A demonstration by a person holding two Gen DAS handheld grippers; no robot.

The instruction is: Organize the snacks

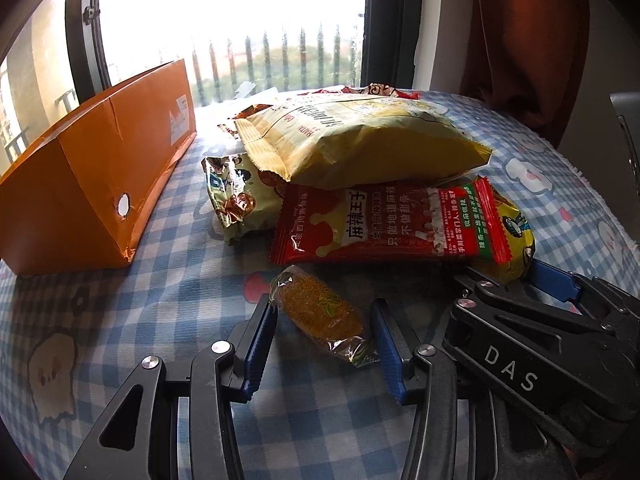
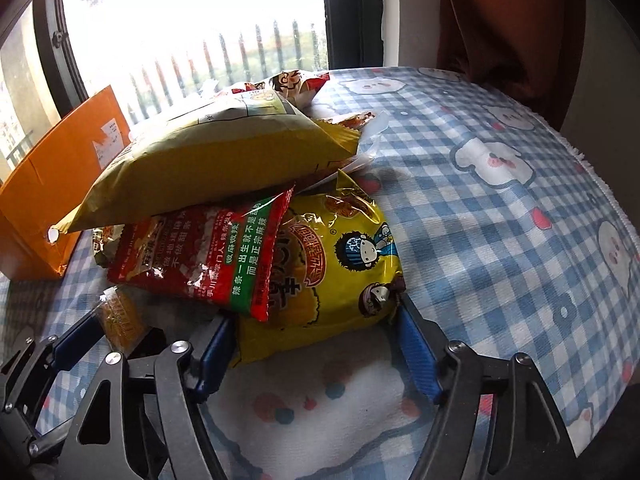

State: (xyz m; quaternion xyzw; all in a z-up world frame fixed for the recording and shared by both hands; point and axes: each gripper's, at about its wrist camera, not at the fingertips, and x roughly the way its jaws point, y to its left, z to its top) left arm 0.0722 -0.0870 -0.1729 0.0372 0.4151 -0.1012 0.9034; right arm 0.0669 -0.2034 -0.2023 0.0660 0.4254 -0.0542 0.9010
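Straddling a small clear-wrapped amber snack (image 1: 320, 312), the left gripper (image 1: 324, 340) stood with its blue pads either side of the wrapper; the left pad looked to touch the crinkled end, the right pad (image 1: 387, 350) stood just clear, so the jaws were apart and nothing was clamped yet; a clean pick there would, by judgement, call for closing across the firm body of the piece and not the loose twisted end, which would slip. The right gripper (image 2: 316, 344) sat at the near edge of a yellow cartoon-printed snack bag (image 2: 340, 264), its jaws apart on each side of the bag's lower end; whether the pads pressed the foil could not be told with certainty, and they appeared only to flank it. That bag lay under a red spicy-strip packet (image 2: 208, 256), which in turn lay beneath a large pale-yellow pillow bag (image 2: 208, 160); pulling the yellow bag out would likely drag or tip the two above, so a low, slow draw toward the near side seemed wise. Beyond the pile stood an orange cardboard box (image 1: 96, 184) on the left, open at the top, the likely place for the snacks; all rested on a blue checked cloth (image 2: 500, 240) by a window (image 1: 224, 20).
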